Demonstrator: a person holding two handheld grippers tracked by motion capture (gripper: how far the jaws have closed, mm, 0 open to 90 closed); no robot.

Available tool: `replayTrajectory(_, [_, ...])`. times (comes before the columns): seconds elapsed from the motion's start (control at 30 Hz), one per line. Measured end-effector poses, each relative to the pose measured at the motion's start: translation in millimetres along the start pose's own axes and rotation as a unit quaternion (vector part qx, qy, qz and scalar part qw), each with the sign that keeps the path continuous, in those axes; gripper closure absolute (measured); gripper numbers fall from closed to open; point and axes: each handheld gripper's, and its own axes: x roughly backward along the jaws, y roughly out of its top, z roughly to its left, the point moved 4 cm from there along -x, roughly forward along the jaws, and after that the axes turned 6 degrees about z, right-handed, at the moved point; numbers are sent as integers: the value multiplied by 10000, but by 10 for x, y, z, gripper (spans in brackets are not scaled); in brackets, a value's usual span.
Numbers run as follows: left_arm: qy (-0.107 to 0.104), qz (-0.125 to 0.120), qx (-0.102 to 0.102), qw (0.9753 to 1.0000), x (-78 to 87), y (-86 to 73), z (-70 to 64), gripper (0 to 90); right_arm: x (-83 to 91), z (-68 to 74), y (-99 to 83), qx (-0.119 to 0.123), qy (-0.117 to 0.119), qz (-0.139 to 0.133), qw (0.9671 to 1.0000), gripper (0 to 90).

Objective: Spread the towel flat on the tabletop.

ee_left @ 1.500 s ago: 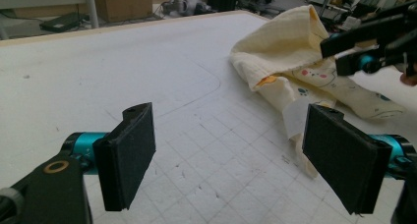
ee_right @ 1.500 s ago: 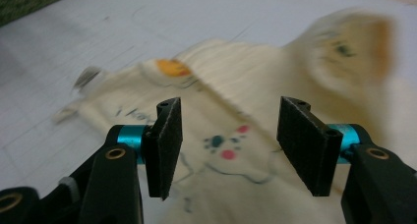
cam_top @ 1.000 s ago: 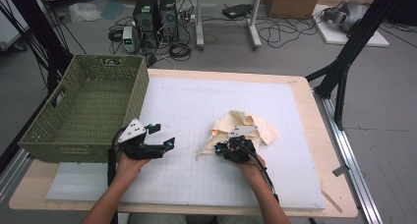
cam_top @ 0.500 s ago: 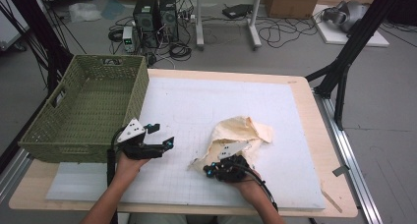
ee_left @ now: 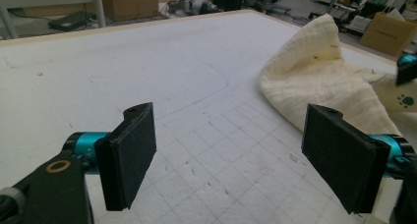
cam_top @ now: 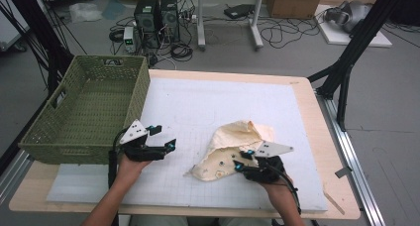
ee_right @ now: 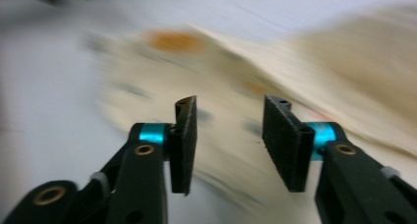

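Observation:
A crumpled cream cloth [cam_top: 233, 146] with small printed marks lies on the white mat right of centre; it also fills the far right of the left gripper view [ee_left: 324, 81] and, blurred, the right gripper view [ee_right: 275, 67]. My right gripper [cam_top: 241, 160] hovers at the cloth's near edge, open, with nothing between its jaws [ee_right: 228, 135]. My left gripper [cam_top: 166, 138] rests over the bare mat to the cloth's left, wide open and empty [ee_left: 231, 160].
A green woven basket [cam_top: 89, 107] stands on the table's left side, close beside my left hand. The white gridded mat [cam_top: 198, 102] covers most of the wooden table [cam_top: 307, 112]. Cables, computer cases and black stands crowd the floor beyond.
The cloth has been dragged toward the table's near edge and spread somewhat. My right gripper moved nearer the person and now stands open. The left gripper has barely moved.

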Motion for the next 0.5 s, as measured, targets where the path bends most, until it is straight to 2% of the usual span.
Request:
replayTrajectory(0.07, [-4, 9, -13, 10000, -2, 1, -4, 212, 56, -159, -123, -72, -723, 251, 9970, 540])
replayTrajectory(0.1, [-4, 9, -13, 10000, -2, 1, -4, 212, 67, -223, -187, -128, -933, 331, 9950, 537])
replayTrajectory(0.17, [0, 19, -33, 10000, -16, 2, -16, 213, 51, -319, -300, -301, -1143, 516, 9916, 537])
replayTrajectory(0.23, [-16, 19, -22, 10000, -21, 2, -24, 215, 4, -388, -377, -412, -1160, 655, 9902, 568])
replayTrajectory(0.27, [-17, 31, -46, 10000, -24, 1, -28, 215, -24, -407, -406, -465, -1092, 711, 9904, 635])
replayTrajectory(0.3, [-32, 34, -48, 10000, -28, 1, -36, 216, -34, -419, -420, -543, -916, 642, 9922, 718])
replayTrajectory(0.33, [-42, 43, -54, 10000, -33, 1, -43, 216, -34, -419, -420, -543, -916, 642, 9922, 718])
replayTrajectory(0.37, [-41, 43, -66, 10000, -36, 0, -48, 217, -9, -435, -419, -537, -815, 729, 9926, 841])
replayTrajectory(0.4, [-55, 56, -64, 9999, -40, -2, -54, 217, -9, -435, -419, -537, -815, 729, 9926, 841])
replayTrajectory(0.43, [-59, 69, -67, 9999, -42, -4, -57, 219, 45, -443, -421, -408, -890, 951, 9906, 857])
replayTrajectory(0.5, [-83, 77, -77, 9999, -47, -6, -64, 220, 76, -446, -434, -361, -929, 1052, 9894, 857])
